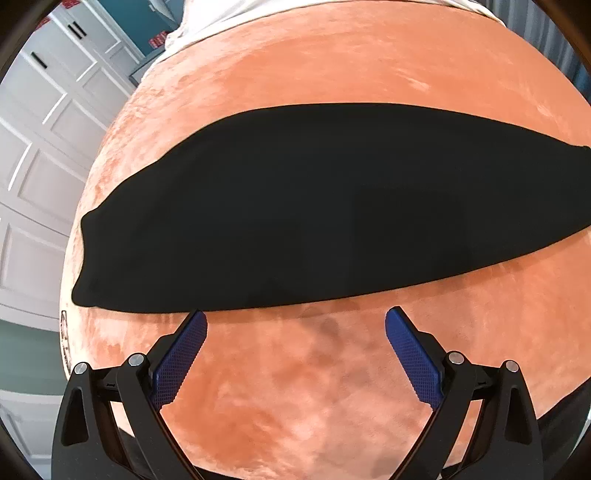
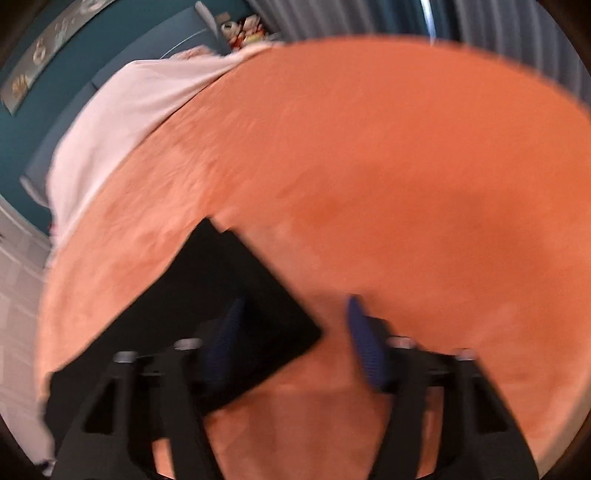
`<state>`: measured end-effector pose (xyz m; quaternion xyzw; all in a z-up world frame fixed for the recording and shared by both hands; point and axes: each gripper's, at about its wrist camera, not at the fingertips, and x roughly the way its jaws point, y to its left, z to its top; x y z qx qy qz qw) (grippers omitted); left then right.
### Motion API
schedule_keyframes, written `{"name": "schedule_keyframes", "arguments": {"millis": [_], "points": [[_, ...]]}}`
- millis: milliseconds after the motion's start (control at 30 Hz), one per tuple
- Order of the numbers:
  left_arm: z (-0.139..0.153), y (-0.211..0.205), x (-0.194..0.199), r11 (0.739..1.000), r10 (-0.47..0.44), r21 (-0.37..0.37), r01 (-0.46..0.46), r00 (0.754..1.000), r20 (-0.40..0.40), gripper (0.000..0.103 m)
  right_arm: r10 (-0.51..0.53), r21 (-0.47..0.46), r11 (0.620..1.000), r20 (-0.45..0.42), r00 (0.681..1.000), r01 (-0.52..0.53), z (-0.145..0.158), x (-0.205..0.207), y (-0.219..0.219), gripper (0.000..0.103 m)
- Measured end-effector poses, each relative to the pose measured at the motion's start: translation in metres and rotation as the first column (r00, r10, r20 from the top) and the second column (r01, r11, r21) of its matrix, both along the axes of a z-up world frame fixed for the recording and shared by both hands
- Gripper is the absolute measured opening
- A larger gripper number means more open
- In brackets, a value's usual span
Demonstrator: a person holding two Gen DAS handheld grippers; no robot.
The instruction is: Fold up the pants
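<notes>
Black pants point(image 1: 314, 206) lie flat as one long band across an orange blanket point(image 1: 332, 66), folded lengthwise. My left gripper point(image 1: 295, 325) is open and empty, just in front of the pants' near edge, its left fingertip point(image 1: 195, 325) at the edge. In the blurred right wrist view one end of the pants point(image 2: 221, 288) shows as a squared corner. My right gripper point(image 2: 295, 317) is open and empty over that corner, its left finger point(image 2: 229, 332) above the cloth and its right finger point(image 2: 365, 343) above the blanket.
The orange blanket point(image 2: 406, 166) covers a bed. A white sheet point(image 2: 122, 118) shows at the bed's far end. White panelled cupboard doors point(image 1: 44, 147) stand to the left. A teal wall point(image 2: 44, 122) and grey curtains point(image 2: 498, 22) lie beyond the bed.
</notes>
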<state>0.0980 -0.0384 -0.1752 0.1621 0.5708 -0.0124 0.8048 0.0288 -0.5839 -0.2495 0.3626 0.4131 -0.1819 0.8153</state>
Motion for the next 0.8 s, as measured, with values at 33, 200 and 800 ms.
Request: {"name": "schedule_keyframes", "arguments": {"millis": [33,200,800], "points": [[0.001,0.004,-0.001,1.000,0.006,-0.006,-0.006,1.000,0.001,0.096,-0.012,0.037,0.999,-0.004,1.000,0.012,-0.002,0.000,0.000,0.023],[0.006,0.033,-0.006,0.997,0.045,-0.067,-0.045,0.999,0.005,0.096,0.004,0.148,0.989,0.127,0.992,-0.023,0.039,0.004,0.037,0.021],[0.034,0.221,-0.029,0.936,0.236,-0.279,-0.214,0.971,0.047,0.096,0.746,0.043,0.653,0.138,0.651,-0.757,0.114,0.133,0.488,0.021]]}}
